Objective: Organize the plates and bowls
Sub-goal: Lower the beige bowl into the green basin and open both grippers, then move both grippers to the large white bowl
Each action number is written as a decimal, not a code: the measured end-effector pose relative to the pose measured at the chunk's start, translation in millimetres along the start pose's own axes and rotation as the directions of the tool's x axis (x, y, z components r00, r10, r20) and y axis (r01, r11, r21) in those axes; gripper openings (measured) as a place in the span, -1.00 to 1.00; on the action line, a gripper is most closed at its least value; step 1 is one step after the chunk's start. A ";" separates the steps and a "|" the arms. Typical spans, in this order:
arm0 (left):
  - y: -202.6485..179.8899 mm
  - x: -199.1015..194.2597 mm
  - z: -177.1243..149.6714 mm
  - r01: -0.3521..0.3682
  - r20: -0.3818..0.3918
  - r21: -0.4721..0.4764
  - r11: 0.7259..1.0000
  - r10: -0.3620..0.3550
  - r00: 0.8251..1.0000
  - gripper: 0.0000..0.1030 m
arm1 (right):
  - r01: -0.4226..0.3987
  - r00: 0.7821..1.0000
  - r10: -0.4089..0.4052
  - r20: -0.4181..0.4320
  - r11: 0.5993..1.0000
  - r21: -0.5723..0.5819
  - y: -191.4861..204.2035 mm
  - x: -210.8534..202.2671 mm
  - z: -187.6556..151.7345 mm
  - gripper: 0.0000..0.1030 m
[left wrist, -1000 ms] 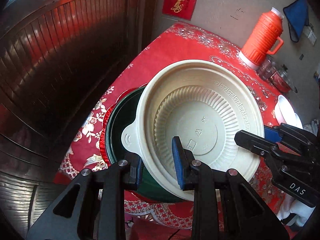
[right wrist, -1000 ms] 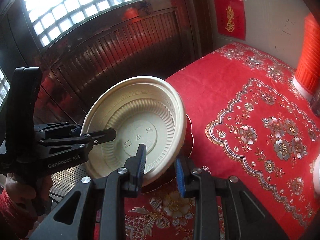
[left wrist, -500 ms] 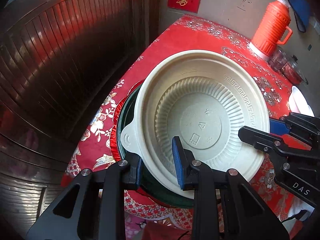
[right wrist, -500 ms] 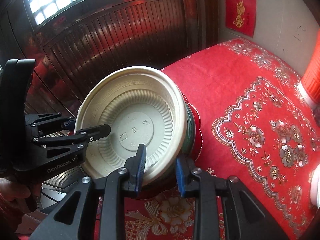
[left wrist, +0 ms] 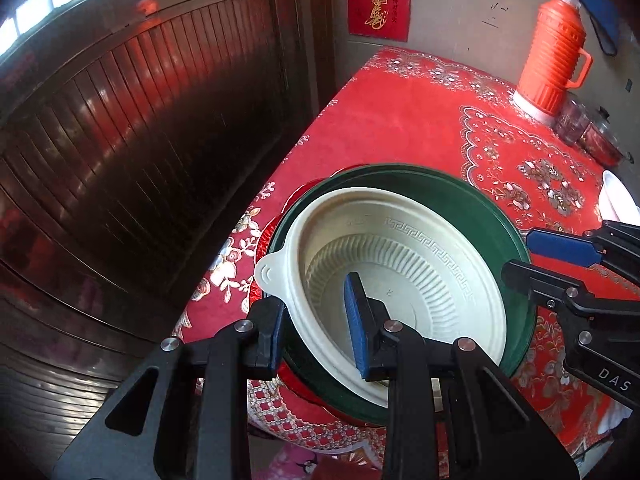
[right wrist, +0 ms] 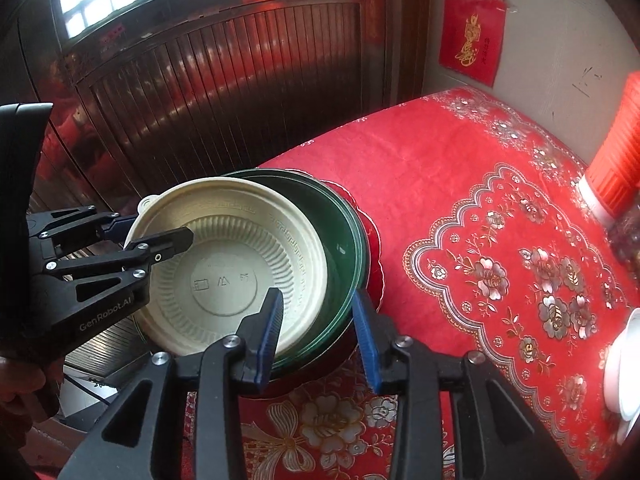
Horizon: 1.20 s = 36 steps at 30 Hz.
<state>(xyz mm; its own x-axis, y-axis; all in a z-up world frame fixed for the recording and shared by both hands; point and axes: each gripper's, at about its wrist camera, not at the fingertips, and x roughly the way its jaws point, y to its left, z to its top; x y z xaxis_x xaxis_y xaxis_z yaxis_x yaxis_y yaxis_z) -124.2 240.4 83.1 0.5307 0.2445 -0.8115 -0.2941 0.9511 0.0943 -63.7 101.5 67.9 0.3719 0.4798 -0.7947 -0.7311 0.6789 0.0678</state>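
A cream ribbed bowl [left wrist: 400, 264] [right wrist: 228, 264] lies nested in a dark green bowl [left wrist: 460, 200] [right wrist: 340, 232], which sits on a red plate [left wrist: 266, 240] [right wrist: 374, 240] at the table's left corner. My left gripper [left wrist: 316, 320] is open, its jaws either side of the cream bowl's near rim by its tab handle. My right gripper [right wrist: 318, 320] is open, its jaws straddling the rims of the cream and green bowls. Each gripper shows in the other's view, the right one [left wrist: 560, 256] and the left one [right wrist: 152, 236].
The table has a red flowered cloth [left wrist: 440, 120] [right wrist: 460, 184]. An orange thermos [left wrist: 554, 52] [right wrist: 616, 160] and glass jars [left wrist: 592, 132] stand at the back right. White dishes [left wrist: 618, 200] [right wrist: 624, 372] sit at the right edge. A dark wooden door [left wrist: 140, 140] lies left.
The cream bowl went down from tilted in the air into the green bowl. Both grippers opened and let go of its rim.
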 end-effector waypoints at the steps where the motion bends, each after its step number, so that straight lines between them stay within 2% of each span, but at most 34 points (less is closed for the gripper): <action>1: -1.5 -0.6 0.4 -0.015 0.007 0.008 1.000 0.015 1.000 -0.48 | -0.004 1.000 0.004 0.002 1.000 0.003 -0.4 -0.6 -0.3 -0.30; 7: -4.9 -7.9 4.2 -0.105 0.089 0.027 0.994 0.102 0.991 -0.45 | -0.029 0.999 0.028 0.022 0.999 0.020 -3.1 -6.5 -2.6 -0.29; 11: -3.4 -7.3 6.1 -0.122 0.107 0.021 0.992 0.119 0.987 -0.45 | -0.037 0.999 0.036 0.028 0.999 0.028 -4.4 -7.9 -3.7 -0.25; 16: -5.8 -5.1 7.0 -0.070 0.106 0.000 0.998 0.070 0.992 -0.45 | -0.062 0.997 0.060 0.041 0.997 0.054 -8.6 -10.8 -6.5 -0.24; 21: -17.0 -6.0 11.2 -0.019 0.117 -0.016 1.000 0.021 0.993 -0.45 | -0.058 0.997 0.055 0.045 0.996 0.068 -11.9 -12.9 -10.2 -0.13; 26: -30.9 -10.0 17.3 0.024 0.138 -0.012 1.000 -0.022 0.990 -0.45 | -0.045 0.998 0.040 0.056 0.995 0.095 -20.1 -20.8 -15.2 -0.12; 27: -34.9 -10.9 18.3 0.031 0.141 -0.009 0.999 -0.029 0.990 -0.39 | -0.042 0.998 0.036 0.060 0.994 0.102 -23.2 -23.1 -16.4 -0.12; 28: -39.2 -11.9 19.6 0.041 0.144 -0.006 0.999 -0.039 0.989 -0.20 | -0.039 0.997 0.032 0.064 0.993 0.111 -26.9 -26.0 -17.8 -0.12; 30: -47.1 -15.1 21.3 0.073 0.160 -0.008 0.997 -0.071 0.985 0.06 | -0.034 0.997 0.025 0.074 0.991 0.133 -35.2 -32.2 -21.0 -0.09; 33: -63.1 -21.1 25.5 0.114 0.183 0.006 0.993 -0.113 0.977 0.08 | -0.023 0.996 0.008 0.085 0.985 0.171 -50.9 -42.4 -29.4 0.00; 36: -83.0 -23.1 30.4 0.142 0.181 0.038 0.989 -0.146 0.973 0.08 | 0.003 0.996 -0.023 0.088 0.977 0.214 -69.1 -51.6 -39.1 0.00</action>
<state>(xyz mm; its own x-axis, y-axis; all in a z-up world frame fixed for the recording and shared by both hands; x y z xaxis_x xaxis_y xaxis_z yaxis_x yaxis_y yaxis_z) -87.9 161.6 111.5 0.7026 0.1329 -0.6990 -0.1857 0.9826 0.0002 -54.7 8.1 80.6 0.4372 0.5114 -0.7398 -0.5909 0.7835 0.1924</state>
